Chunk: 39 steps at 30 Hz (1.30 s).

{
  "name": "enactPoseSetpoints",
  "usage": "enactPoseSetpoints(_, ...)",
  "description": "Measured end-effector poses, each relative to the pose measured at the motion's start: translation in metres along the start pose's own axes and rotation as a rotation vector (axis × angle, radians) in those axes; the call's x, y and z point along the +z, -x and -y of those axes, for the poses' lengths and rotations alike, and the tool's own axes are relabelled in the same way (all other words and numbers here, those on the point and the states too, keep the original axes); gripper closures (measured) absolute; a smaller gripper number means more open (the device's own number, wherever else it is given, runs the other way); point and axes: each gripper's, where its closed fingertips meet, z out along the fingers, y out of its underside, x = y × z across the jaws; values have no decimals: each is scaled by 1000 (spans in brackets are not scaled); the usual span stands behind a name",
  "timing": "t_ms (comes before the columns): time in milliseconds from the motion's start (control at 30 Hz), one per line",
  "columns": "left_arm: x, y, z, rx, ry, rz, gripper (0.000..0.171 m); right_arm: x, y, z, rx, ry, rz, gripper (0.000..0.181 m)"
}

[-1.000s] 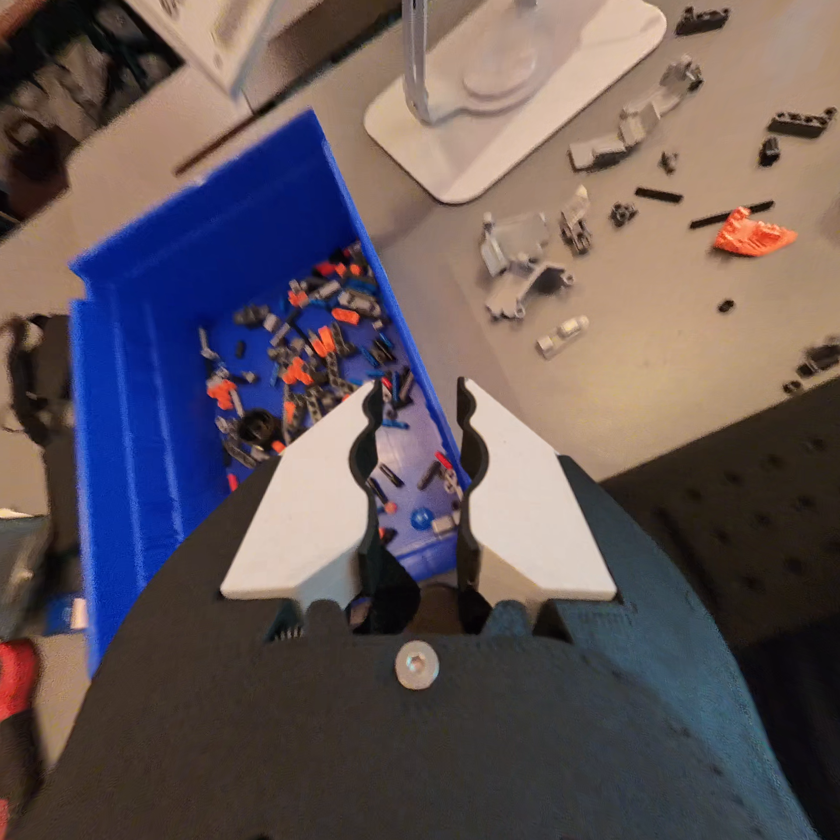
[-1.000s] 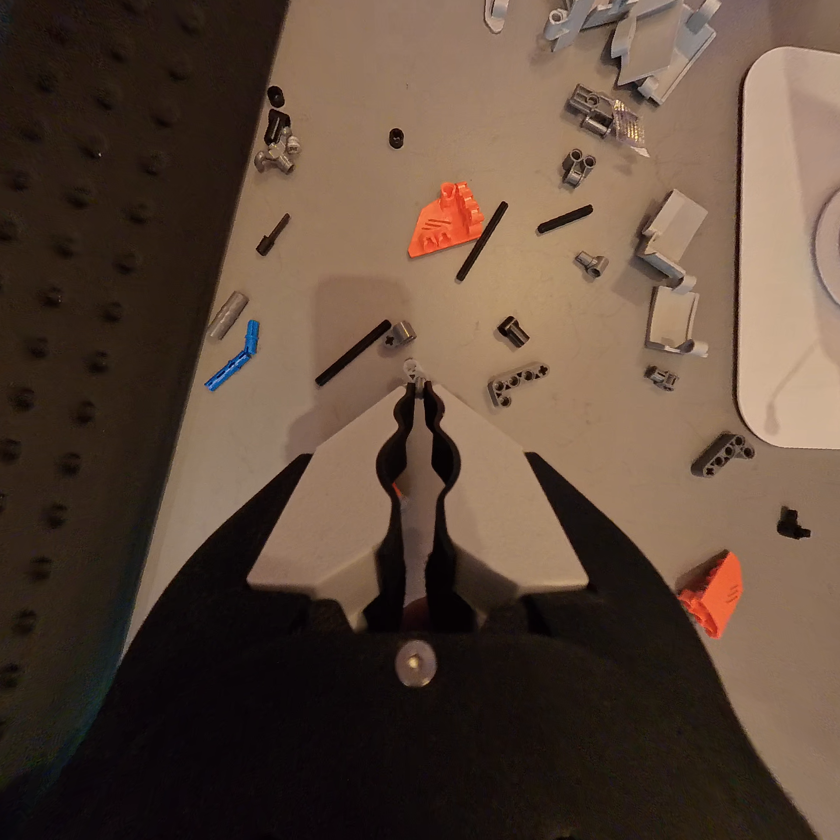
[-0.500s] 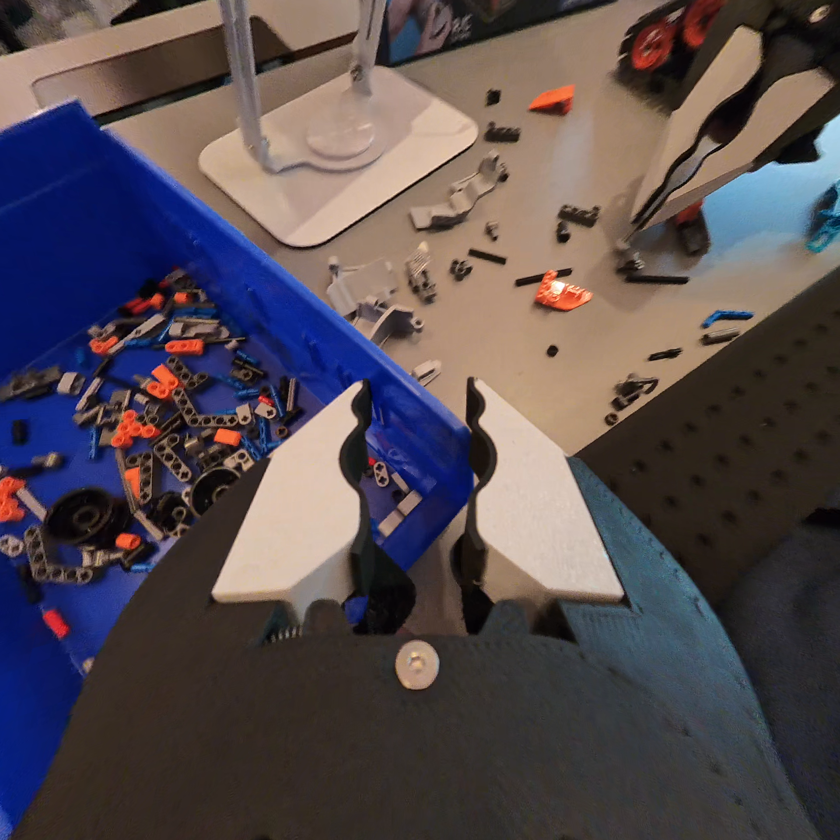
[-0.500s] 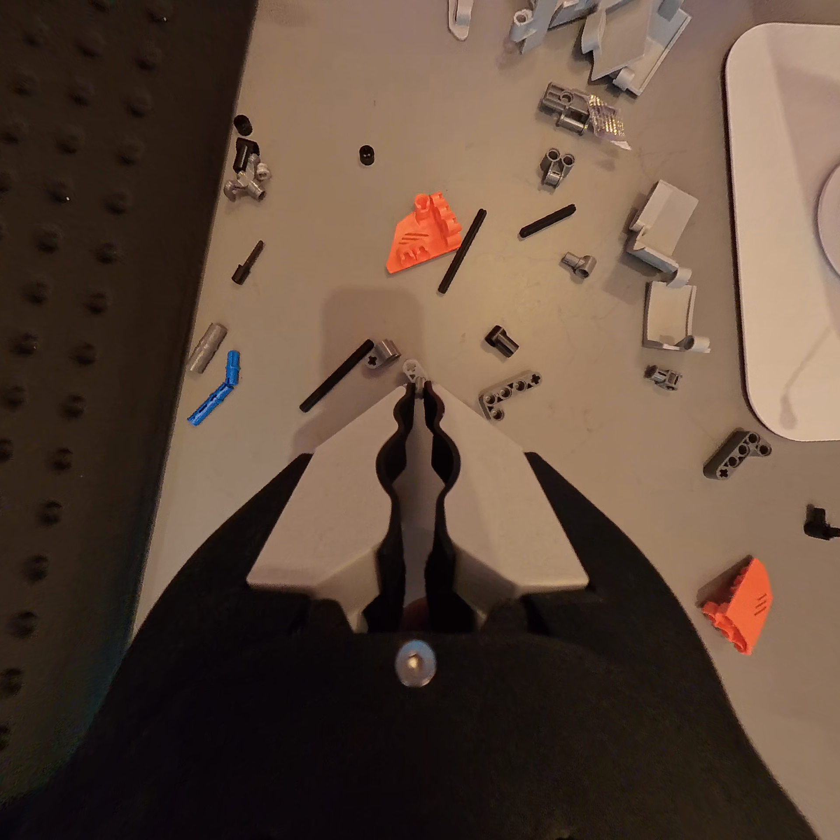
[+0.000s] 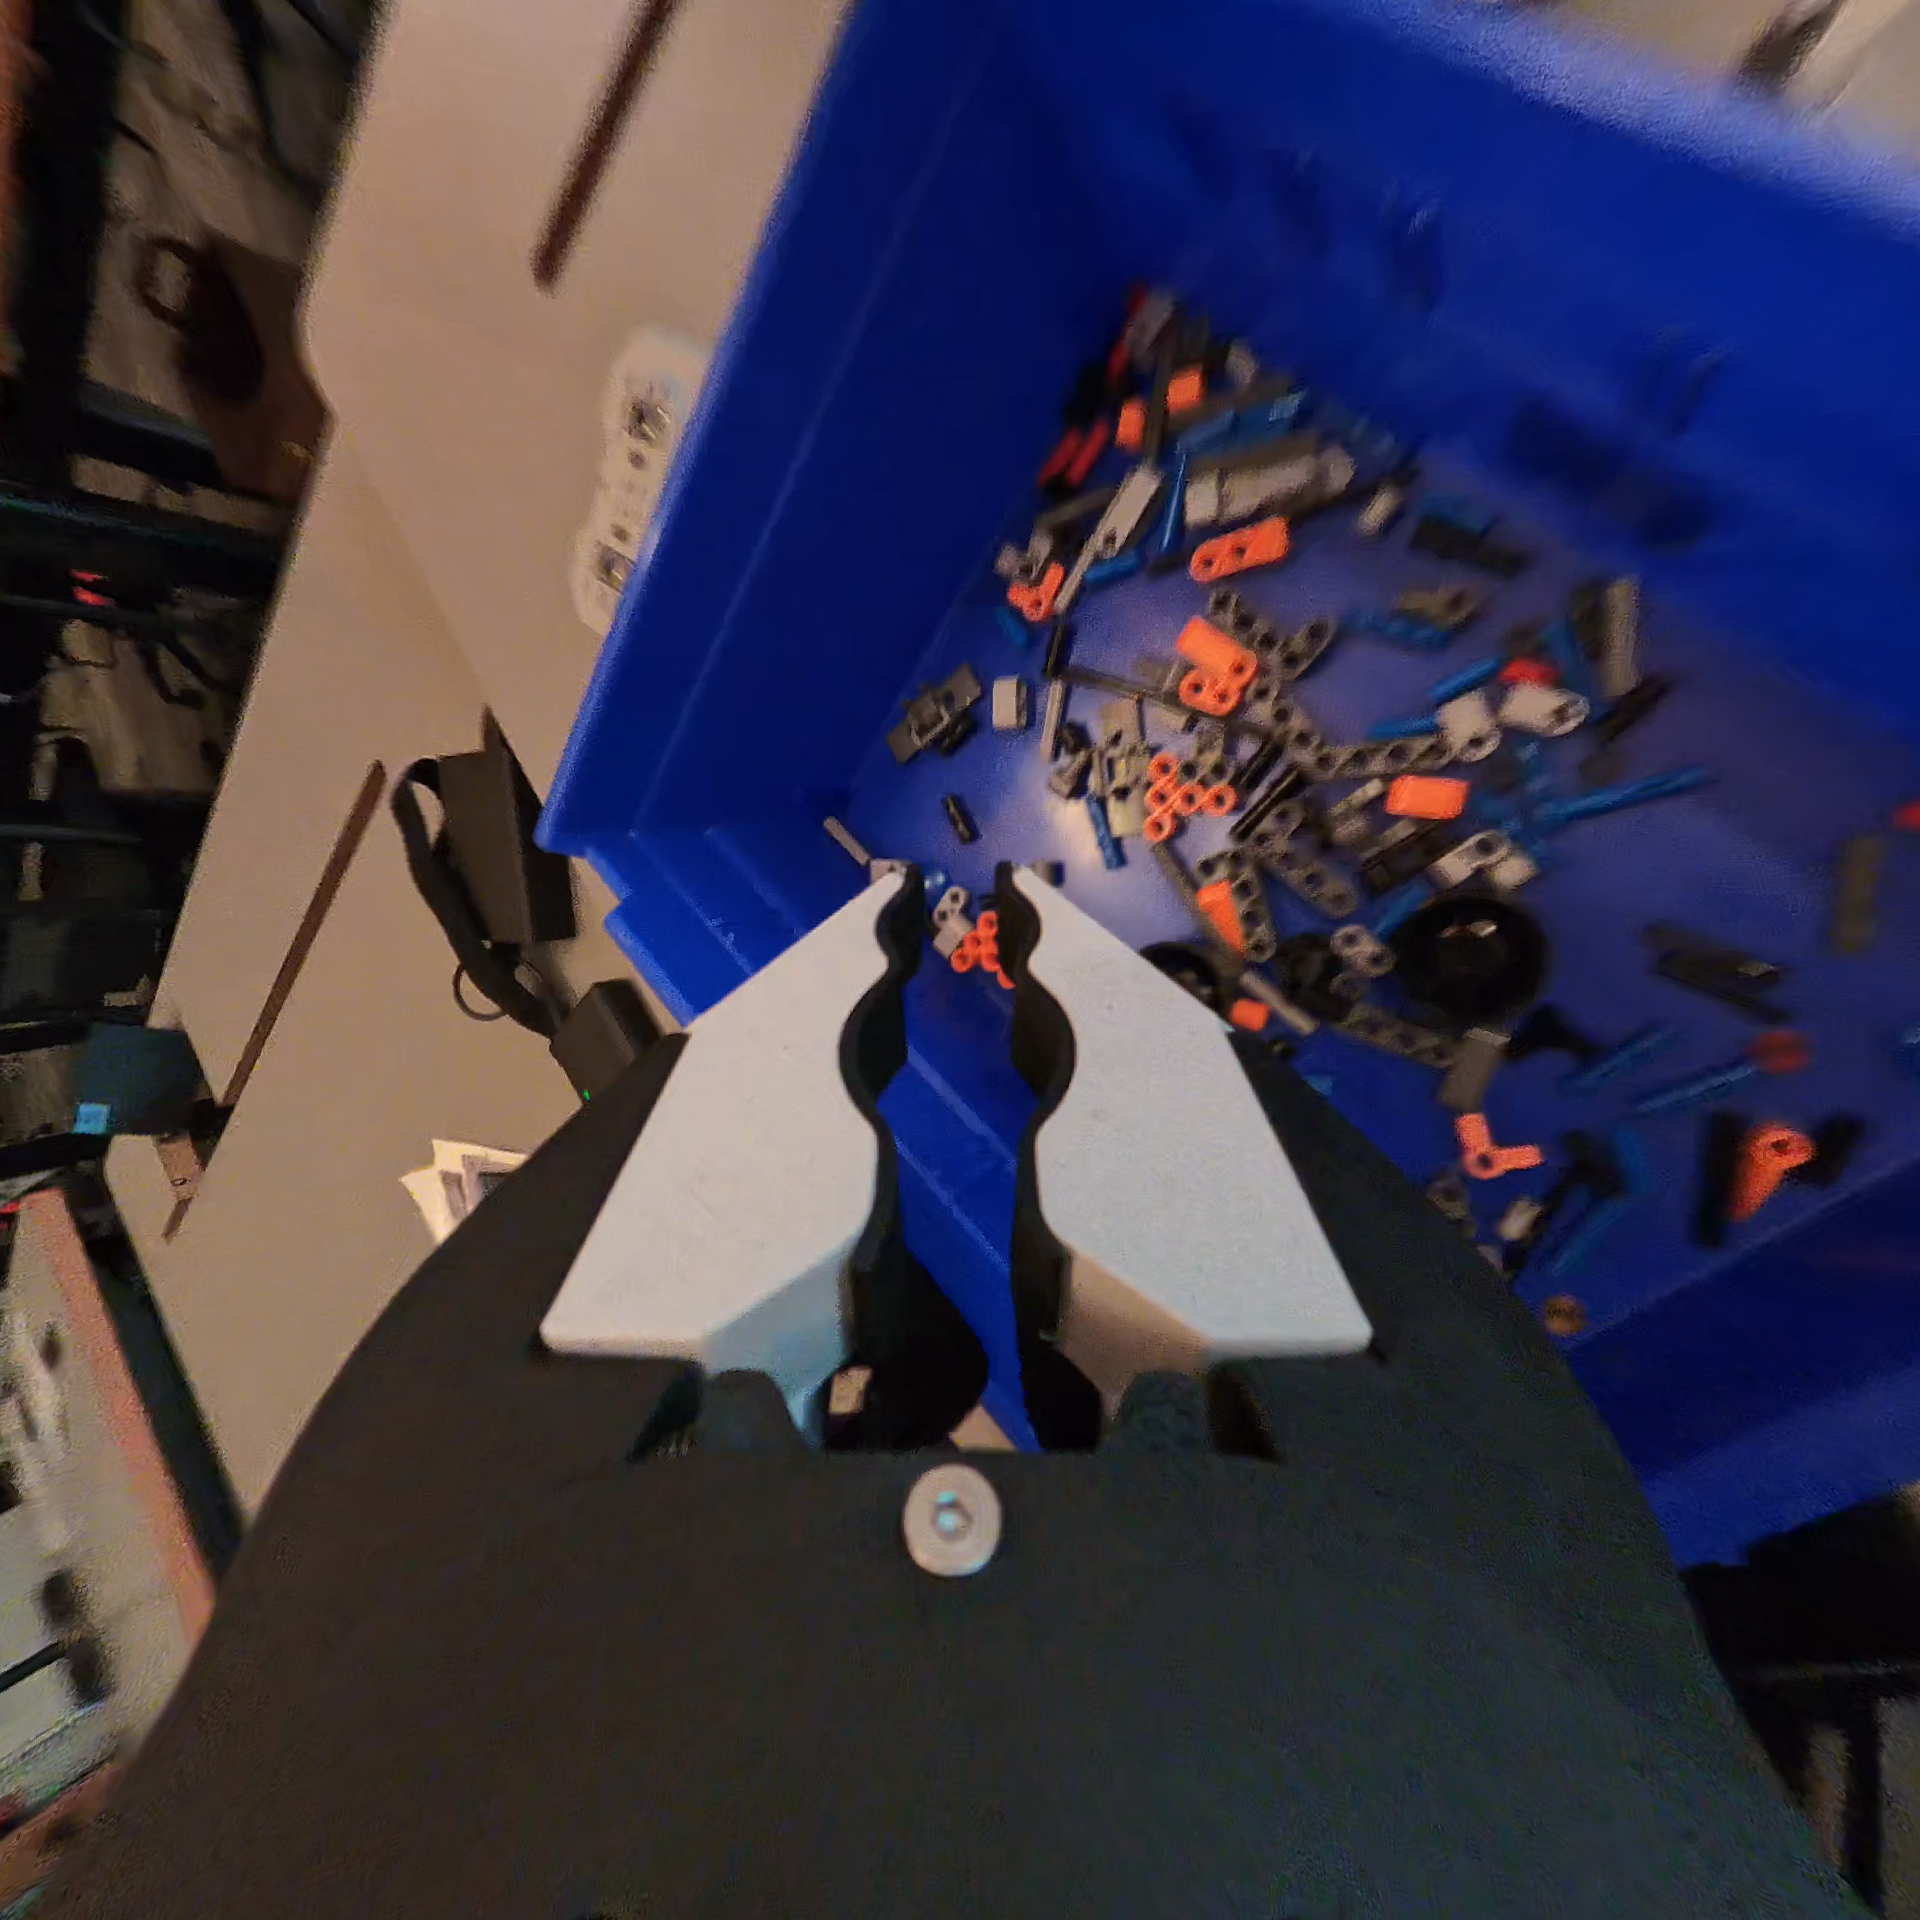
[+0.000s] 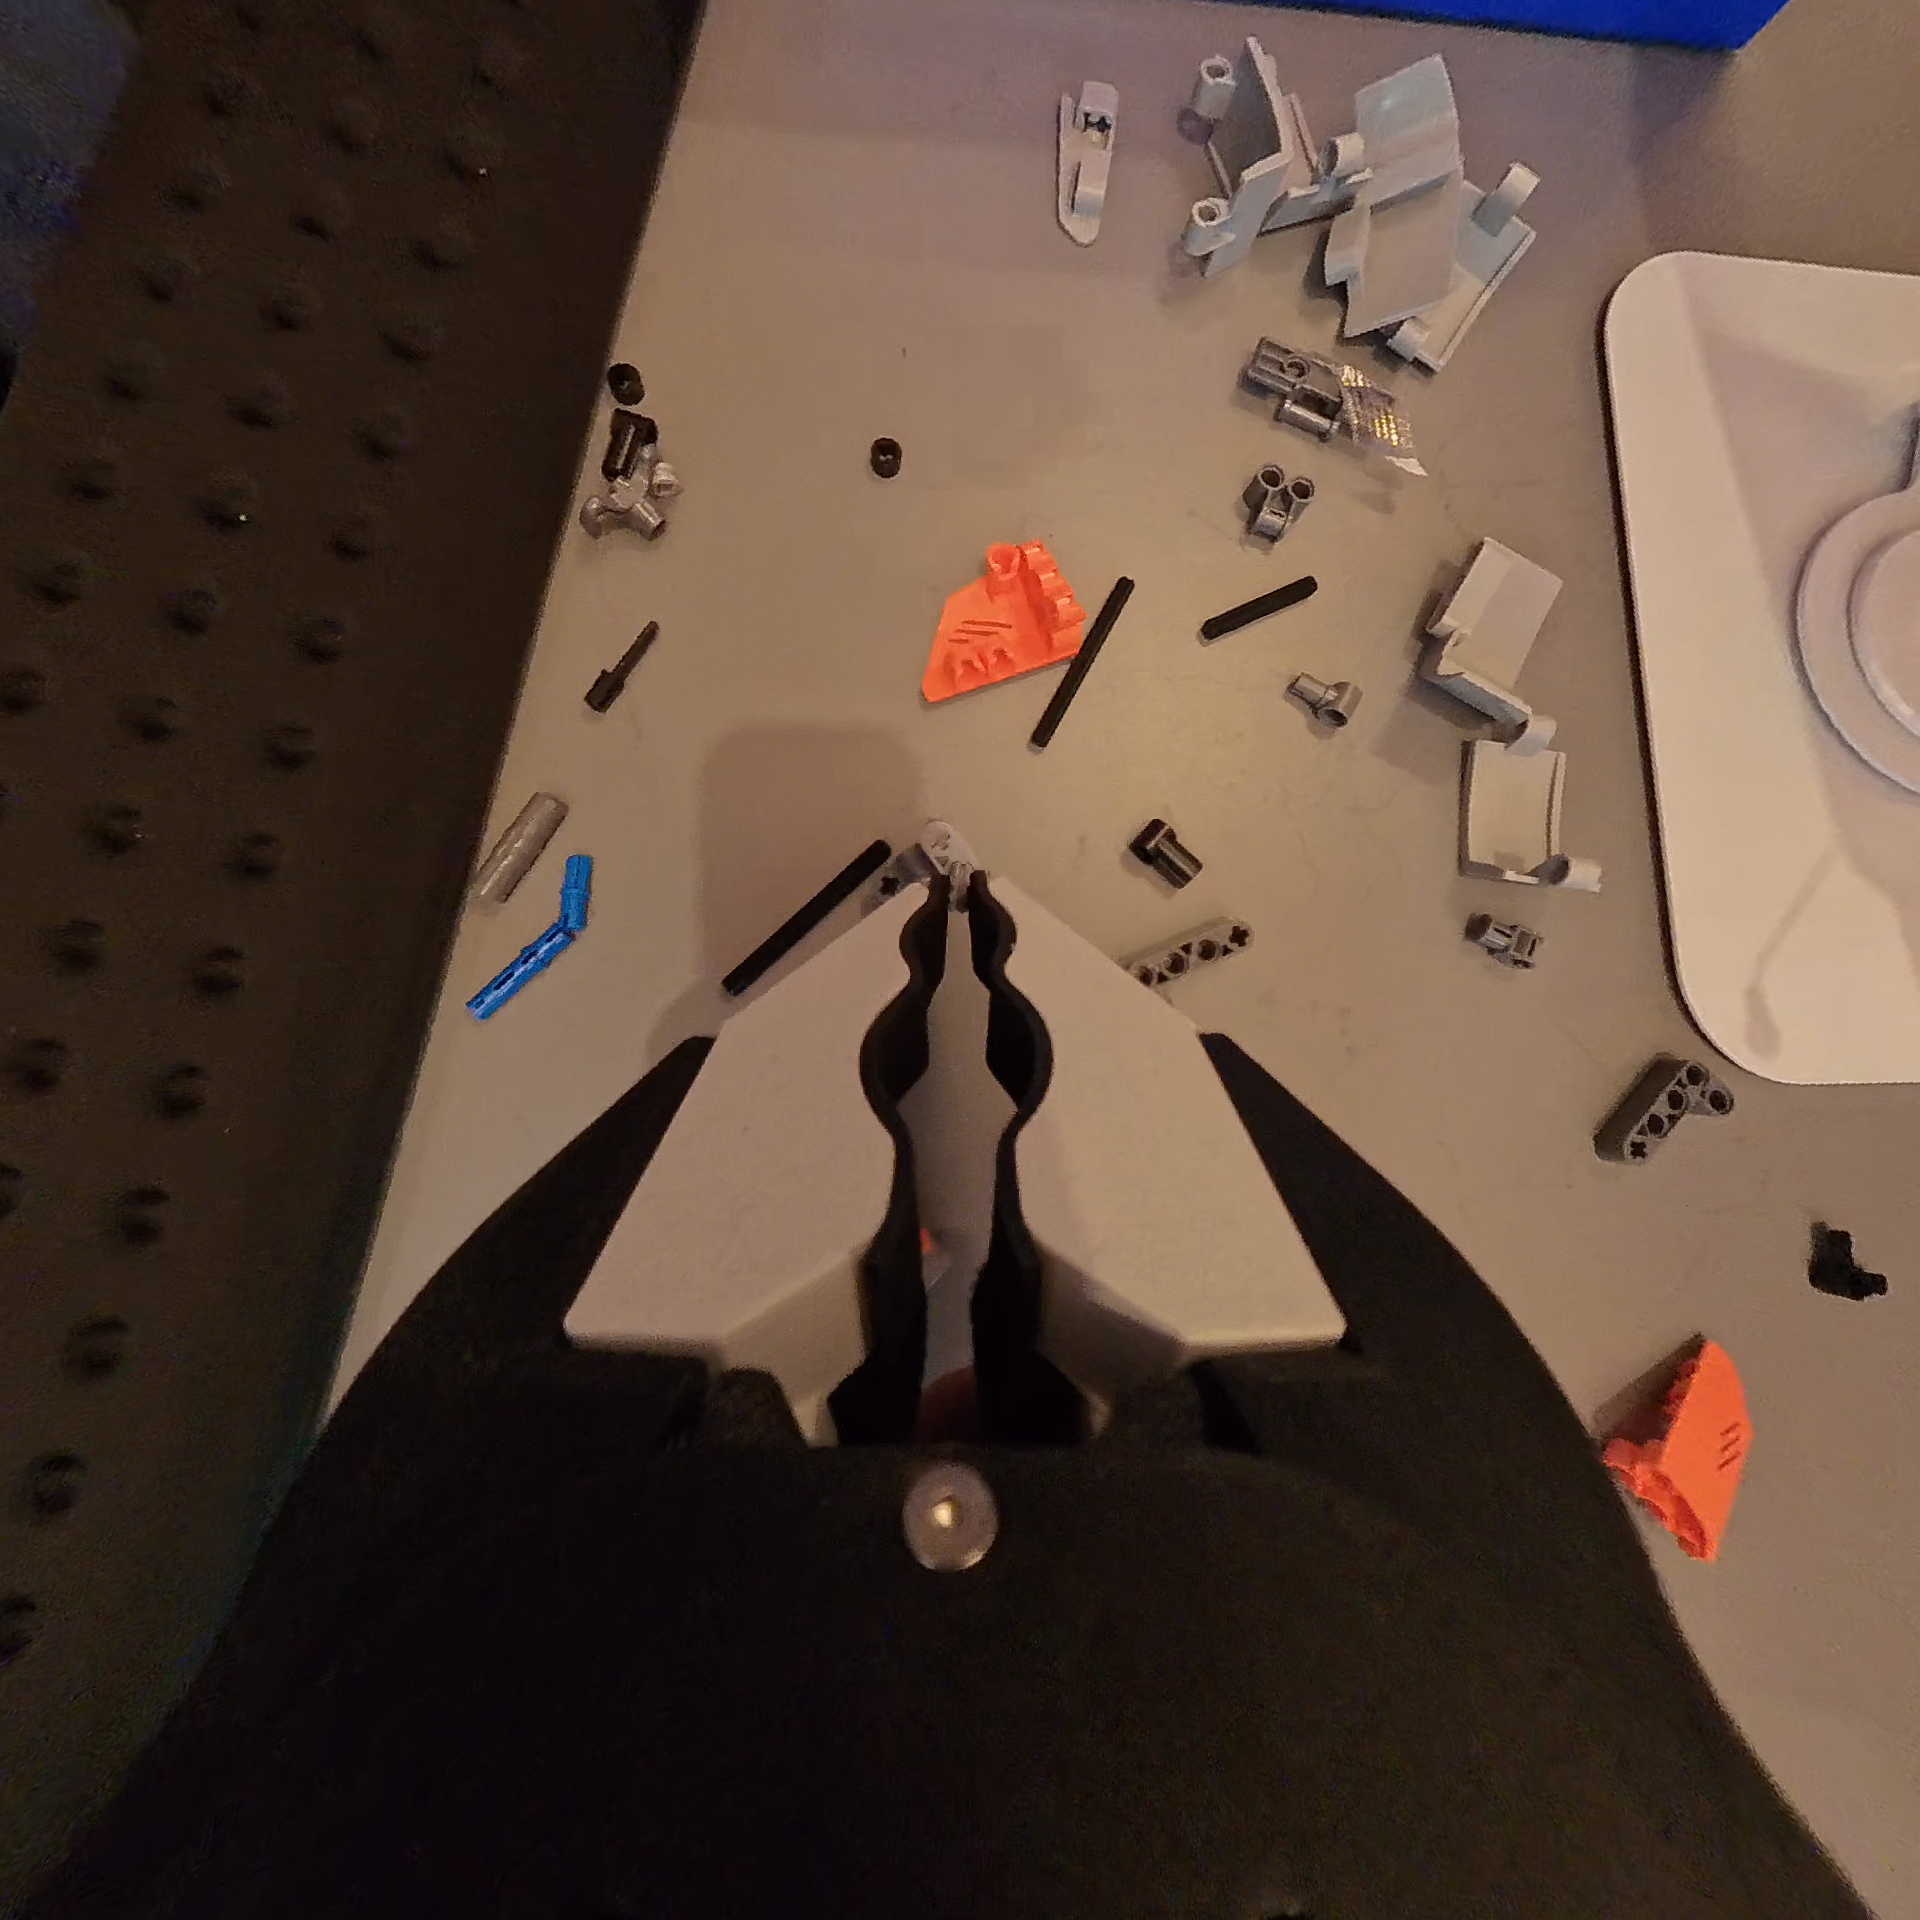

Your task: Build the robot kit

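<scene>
The right gripper (image 6: 952,896) has its jaws nearly together, pinched on a small grey connector (image 6: 940,847) that sticks out past the tips at the middle of the right wrist view. The piece looks like a light, rigid plastic building part, hard and smooth, so a grip by its thin end seems likely to let it pivot or slip; a hold across its flat sides would be steadier. Its long axis appears to run roughly along the fingers, pointing toward the top of the frame, though it is too small to be sure. Just left of it a black axle (image 6: 806,917) lies on the grey tabletop (image 6: 831,260), slanting from lower left to upper right, its upper end touching or almost touching a second grey connector beside the tips. Further up lie an orange wedge panel (image 6: 997,639) and a longer black axle (image 6: 1081,662); a blue angled pin (image 6: 532,935) lies at the left near the black studded mat (image 6: 208,520).

The left gripper (image 5: 954,883) is narrowly open and holds nothing. It hangs over the near corner of a blue bin (image 5: 831,468), whose floor is strewn with grey, black, blue and orange parts. A small orange piece (image 5: 979,943) and a small grey piece show in the gap between the jaws, lying on the bin floor below. This view is motion-blurred.
</scene>
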Motion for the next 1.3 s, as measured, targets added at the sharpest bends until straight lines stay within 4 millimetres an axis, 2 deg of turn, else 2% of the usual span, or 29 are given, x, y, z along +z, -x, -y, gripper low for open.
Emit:
enactPoseSetpoints(100, 30, 5, -12, 173, 186, -81, 157, -1, 4, -3, -8, -12, 6, 180)
enactPoseSetpoints(233, 61, 1, -20, 264, 280, -215, 154, 0, 13, -8, -21, -13, 28, 180)
enactPoseSetpoints(400, 77, 0, -39, 356, 448, -290, 151, -1, 19, -8, -29, -29, 42, 180)
enactPoseSetpoints(467, 82, 6, -49, 385, 512, -290, 150, 0, 21, -9, -36, -26, 46, 180)
enactPoseSetpoints(600, 90, 5, -64, 423, 600, -332, 153, -1, 21, -11, -40, -24, 43, 180)
enactPoseSetpoints(800, 93, 6, -64, 428, 624, -357, 159, -3, 20, -11, -37, -33, 37, 180)
enactPoseSetpoints(933, 95, -4, -63, 440, 602, -390, 160, -3, 20, -13, -36, -32, 39, 180)
enactPoseSetpoints(1067, 93, -4, -66, 447, 601, -396, 171, -4, 19, -16, -31, -29, 37, 180)
enactPoseSetpoints(1200, 89, 2, -65, 420, 582, -388, 171, -6, 18, -17, -30, -30, 32, 180)
enactPoseSetpoints(1300, 87, 8, -63, 418, 585, -381, 165, -8, 16, -17, -25, -36, 30, 180)
